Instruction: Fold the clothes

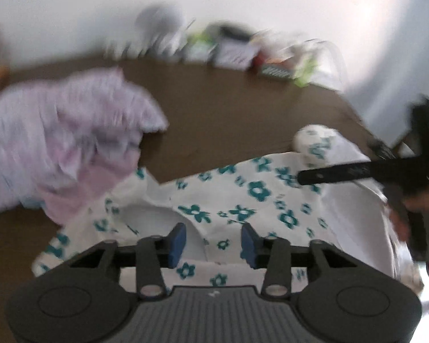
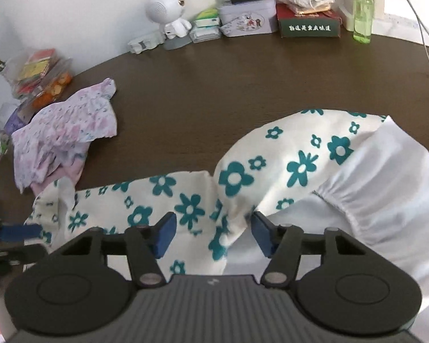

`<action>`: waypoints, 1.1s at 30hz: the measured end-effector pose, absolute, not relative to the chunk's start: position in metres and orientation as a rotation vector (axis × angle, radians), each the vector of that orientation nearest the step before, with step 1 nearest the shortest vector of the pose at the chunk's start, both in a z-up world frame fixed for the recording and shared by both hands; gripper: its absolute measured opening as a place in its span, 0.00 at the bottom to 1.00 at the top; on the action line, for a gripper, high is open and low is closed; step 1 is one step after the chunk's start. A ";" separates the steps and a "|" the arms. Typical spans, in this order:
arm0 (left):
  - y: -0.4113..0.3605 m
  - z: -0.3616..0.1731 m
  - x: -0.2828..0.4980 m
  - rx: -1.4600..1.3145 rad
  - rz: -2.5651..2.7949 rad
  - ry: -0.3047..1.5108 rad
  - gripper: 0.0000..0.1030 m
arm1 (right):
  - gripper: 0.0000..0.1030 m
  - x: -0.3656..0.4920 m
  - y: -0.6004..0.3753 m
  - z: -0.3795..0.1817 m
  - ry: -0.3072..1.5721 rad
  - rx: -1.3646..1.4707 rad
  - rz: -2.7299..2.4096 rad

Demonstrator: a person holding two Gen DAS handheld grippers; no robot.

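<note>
Right wrist view: floral garment [image 2: 243, 177] spread along the table's [image 2: 214, 85] near edge, pink garment [image 2: 63, 134] bunched at left edge. Both grippers, right gripper [image 2: 213, 234] and left gripper [image 1: 213, 243], gape wide, gripping nothing (left view blurred). Probably mid-fold; next needs a hem pinch.

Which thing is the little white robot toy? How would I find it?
Look along the far edge of the brown table, by the white wall. Left of the lilac tin stands the robot toy: it alone has a round white head on tiny legs, while its neighbours are boxes.

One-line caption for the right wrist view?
Open right gripper over a floral garment on a brown table; pink clothes lie left.
</note>
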State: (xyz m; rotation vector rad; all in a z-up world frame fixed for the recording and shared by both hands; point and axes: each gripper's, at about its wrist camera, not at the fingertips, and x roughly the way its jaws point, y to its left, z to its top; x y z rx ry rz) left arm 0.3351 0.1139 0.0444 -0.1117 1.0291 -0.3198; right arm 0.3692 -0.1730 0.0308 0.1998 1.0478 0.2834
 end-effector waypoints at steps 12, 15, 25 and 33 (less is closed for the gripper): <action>0.133 0.030 0.349 -0.299 -0.208 0.868 0.00 | 0.06 0.366 -0.193 0.042 0.865 0.394 0.323; 0.141 0.034 0.346 -0.351 -0.191 0.798 0.00 | 0.06 0.362 -0.201 0.043 0.787 0.459 0.316; 0.146 0.017 0.349 -0.419 -0.150 0.823 0.10 | 0.07 0.371 -0.203 0.005 0.788 0.516 0.250; 0.141 0.023 0.340 -0.407 -0.231 0.856 0.26 | 0.53 0.358 -0.206 0.019 0.877 0.489 0.315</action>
